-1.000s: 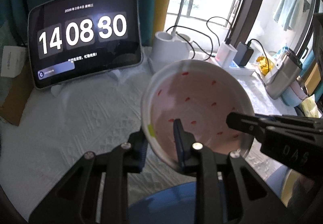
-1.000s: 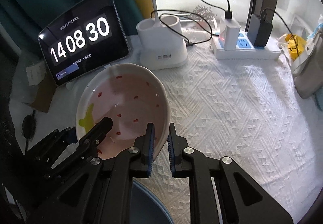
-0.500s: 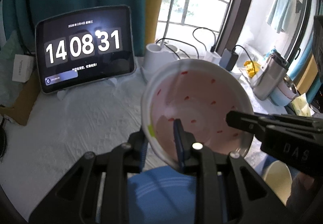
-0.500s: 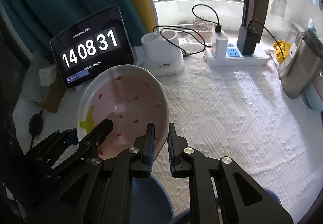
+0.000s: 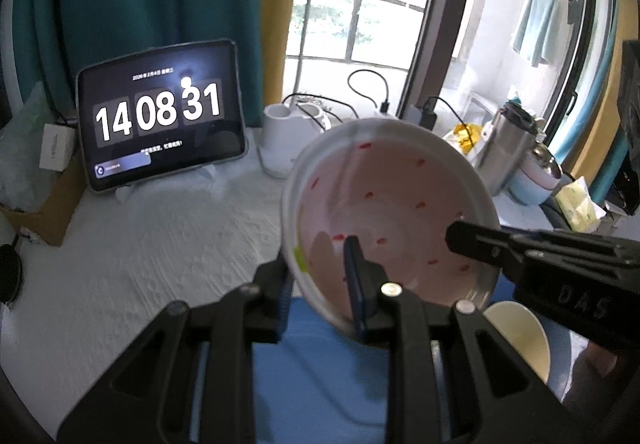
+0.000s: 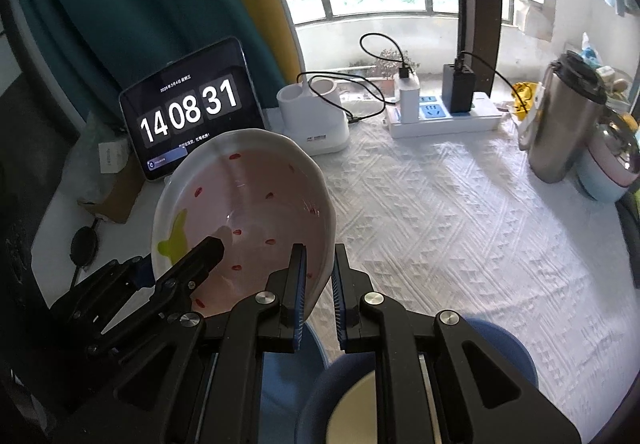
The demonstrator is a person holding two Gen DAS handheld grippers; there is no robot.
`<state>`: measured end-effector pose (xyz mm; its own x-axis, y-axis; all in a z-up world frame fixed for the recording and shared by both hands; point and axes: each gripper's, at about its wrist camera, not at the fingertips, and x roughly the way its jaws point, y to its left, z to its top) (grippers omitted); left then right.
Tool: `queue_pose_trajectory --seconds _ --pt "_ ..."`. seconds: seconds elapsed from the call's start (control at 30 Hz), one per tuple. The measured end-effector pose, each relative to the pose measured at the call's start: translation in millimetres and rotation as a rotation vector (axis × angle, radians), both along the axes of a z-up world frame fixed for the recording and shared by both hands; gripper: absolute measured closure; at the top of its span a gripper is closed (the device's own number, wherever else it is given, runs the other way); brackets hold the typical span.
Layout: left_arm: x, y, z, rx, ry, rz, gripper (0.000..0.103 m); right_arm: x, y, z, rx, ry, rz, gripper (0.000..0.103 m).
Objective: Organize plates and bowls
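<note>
Pink-glazed bowl (image 5: 384, 212) with red flecks, white rim and a yellow-green mark near one edge, held tilted in the air above the white textured tablecloth (image 6: 460, 212), gripped at two points of its rim. Left gripper (image 5: 320, 276): jaws narrow, clamped on the near-left rim, one blue-padded finger inside the bowl, the other outside and partly hidden behind the wall. Right gripper (image 6: 318, 276): jaws nearly closed, pinching the right rim between ribbed blue pads. Blue plate (image 5: 320, 364) lies directly below, mostly covered by the gripper frames; its full outline cannot be made out. Cream bowl (image 5: 520, 332) sits to the right of the blue plate, cut off by the right gripper's body; in the right wrist view it seems to sit inside a blue bowl (image 6: 500, 344), though the nesting is largely hidden. Tablet clock (image 6: 188, 112) stands at the back, its lower corner hidden by the bowl in the right wrist view; small text unreadable. White holder (image 6: 316, 116), power strip (image 6: 444, 116) with chargers, steel flask (image 6: 564, 124) stand along the rear. Objects at the far right edge are cropped and indistinct.
</note>
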<state>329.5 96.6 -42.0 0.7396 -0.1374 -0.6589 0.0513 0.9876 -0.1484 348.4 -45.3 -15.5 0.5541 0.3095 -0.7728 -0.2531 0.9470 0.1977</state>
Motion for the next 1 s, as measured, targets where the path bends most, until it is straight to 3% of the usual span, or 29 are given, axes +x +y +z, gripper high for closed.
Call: queue_pose_trajectory --seconds 1.0 --pt "-51.7 -68.7 6.7 0.036 -0.006 -0.084 0.078 -64.3 -70.4 5.5 0.049 -0.029 -0.072 0.089"
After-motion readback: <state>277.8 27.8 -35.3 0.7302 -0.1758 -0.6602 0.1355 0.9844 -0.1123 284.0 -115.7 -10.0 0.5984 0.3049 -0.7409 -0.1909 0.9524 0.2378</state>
